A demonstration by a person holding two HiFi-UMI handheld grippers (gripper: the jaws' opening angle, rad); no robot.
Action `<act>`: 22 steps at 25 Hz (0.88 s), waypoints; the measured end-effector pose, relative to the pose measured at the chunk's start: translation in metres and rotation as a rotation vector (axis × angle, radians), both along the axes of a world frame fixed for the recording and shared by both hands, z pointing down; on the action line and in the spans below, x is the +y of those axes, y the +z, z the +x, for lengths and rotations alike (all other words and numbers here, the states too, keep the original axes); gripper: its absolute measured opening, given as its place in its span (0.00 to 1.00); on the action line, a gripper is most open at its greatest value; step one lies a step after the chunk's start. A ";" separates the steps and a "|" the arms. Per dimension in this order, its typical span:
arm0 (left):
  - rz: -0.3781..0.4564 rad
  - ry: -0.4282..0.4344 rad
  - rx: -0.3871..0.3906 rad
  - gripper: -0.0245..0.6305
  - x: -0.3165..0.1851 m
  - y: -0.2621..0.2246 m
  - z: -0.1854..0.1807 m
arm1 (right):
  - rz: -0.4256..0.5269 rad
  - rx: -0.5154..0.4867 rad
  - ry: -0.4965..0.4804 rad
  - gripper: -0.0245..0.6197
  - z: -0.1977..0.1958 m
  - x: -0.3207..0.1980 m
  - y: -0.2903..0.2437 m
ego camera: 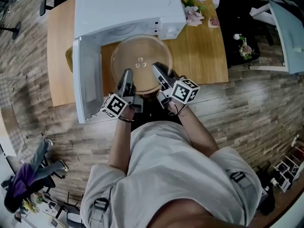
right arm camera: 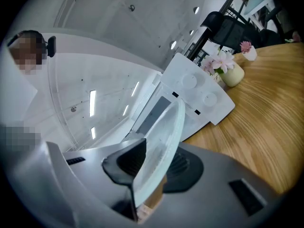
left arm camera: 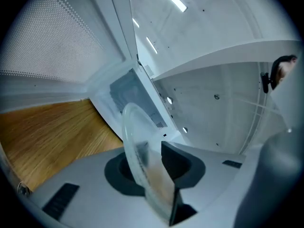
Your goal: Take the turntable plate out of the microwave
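Observation:
A clear glass turntable plate [ego camera: 140,61] hangs level in front of the white microwave [ego camera: 128,11], outside its mouth and above the wooden table [ego camera: 204,51]. My left gripper [ego camera: 126,76] is shut on the plate's near left rim [left arm camera: 142,165]. My right gripper [ego camera: 158,71] is shut on the near right rim [right arm camera: 161,146]. In both gripper views the rim stands edge-on between the dark pads. The microwave door [ego camera: 87,80] is swung open at the left.
A small vase of pink flowers [ego camera: 194,12] stands on the table right of the microwave, seen too in the right gripper view [right arm camera: 228,68]. A dark chair and shelf [ego camera: 247,27] stand beyond the table's right edge. Wooden floor surrounds the table.

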State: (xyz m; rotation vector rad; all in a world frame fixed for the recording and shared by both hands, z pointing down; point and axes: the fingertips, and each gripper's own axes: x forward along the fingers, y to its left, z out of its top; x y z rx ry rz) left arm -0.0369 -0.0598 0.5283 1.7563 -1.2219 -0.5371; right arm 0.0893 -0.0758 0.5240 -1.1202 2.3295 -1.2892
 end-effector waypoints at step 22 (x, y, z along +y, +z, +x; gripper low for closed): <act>0.187 0.132 0.023 0.21 -0.029 -0.118 -0.006 | 0.203 0.018 0.128 0.21 -0.007 -0.013 -0.123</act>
